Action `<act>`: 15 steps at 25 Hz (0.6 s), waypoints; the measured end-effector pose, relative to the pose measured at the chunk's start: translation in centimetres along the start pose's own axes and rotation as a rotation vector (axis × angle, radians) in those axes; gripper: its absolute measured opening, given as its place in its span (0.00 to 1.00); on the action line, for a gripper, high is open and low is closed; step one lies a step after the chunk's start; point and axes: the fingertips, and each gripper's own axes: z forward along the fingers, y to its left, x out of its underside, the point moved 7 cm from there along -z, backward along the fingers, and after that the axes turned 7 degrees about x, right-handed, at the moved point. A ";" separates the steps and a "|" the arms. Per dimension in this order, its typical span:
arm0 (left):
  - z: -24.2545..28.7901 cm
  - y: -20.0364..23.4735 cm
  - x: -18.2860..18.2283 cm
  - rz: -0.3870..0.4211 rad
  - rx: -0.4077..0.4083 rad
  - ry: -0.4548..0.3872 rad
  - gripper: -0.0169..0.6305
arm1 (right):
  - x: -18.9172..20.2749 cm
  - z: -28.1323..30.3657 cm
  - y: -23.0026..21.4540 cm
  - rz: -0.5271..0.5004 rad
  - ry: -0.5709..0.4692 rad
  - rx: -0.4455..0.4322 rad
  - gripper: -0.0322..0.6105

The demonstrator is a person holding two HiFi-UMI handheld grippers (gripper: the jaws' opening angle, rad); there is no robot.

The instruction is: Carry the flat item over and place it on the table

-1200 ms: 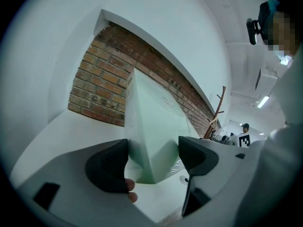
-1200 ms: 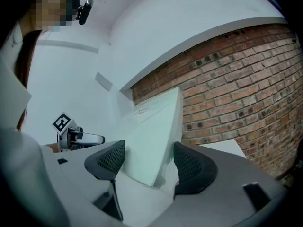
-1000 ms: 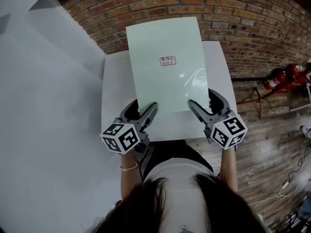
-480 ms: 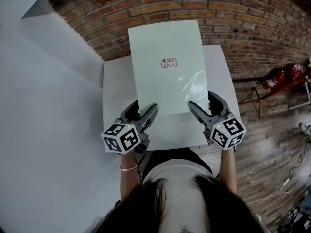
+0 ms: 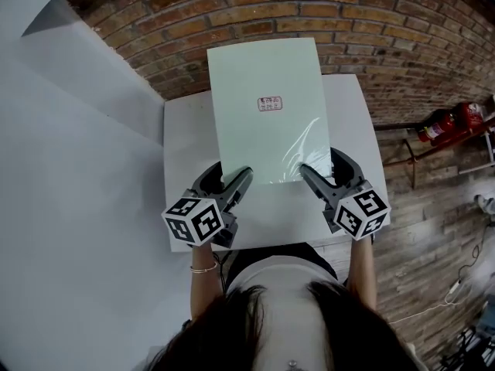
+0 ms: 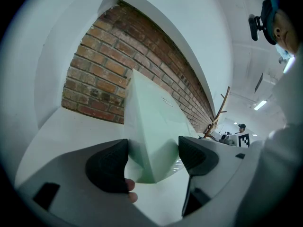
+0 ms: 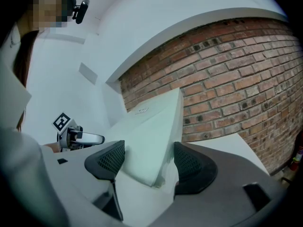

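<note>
- Above the white counter (image 5: pixel 186 153), the pale green flat sheet (image 5: pixel 267 107) is held, its far edge toward the brick wall (image 5: pixel 232 14).
- The left tongs (image 5: pixel 224 185) pinch its near left corner.
- The right tongs (image 5: pixel 319 178) pinch its near right corner.

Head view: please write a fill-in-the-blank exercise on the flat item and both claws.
The flat item is pale ____. The left claw and the right claw each grip one near ____ of it. It is held above a white table, and beyond the table stands a wall of ____.
Missing words: green; corner; brick.
</note>
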 end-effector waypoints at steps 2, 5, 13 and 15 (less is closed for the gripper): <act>0.2 0.7 -0.1 -0.006 0.002 0.011 0.55 | 0.2 0.6 0.0 0.005 0.009 0.005 0.59; 0.7 1.6 -0.2 -0.017 0.003 0.023 0.55 | 0.4 1.5 -0.1 0.013 0.021 0.012 0.59; 2.0 3.8 -0.3 -0.046 0.000 0.058 0.55 | 1.2 3.7 -0.8 0.041 0.057 0.025 0.59; 2.3 4.4 -0.3 -0.051 -0.001 0.063 0.55 | 1.4 4.3 -0.9 0.045 0.065 0.027 0.59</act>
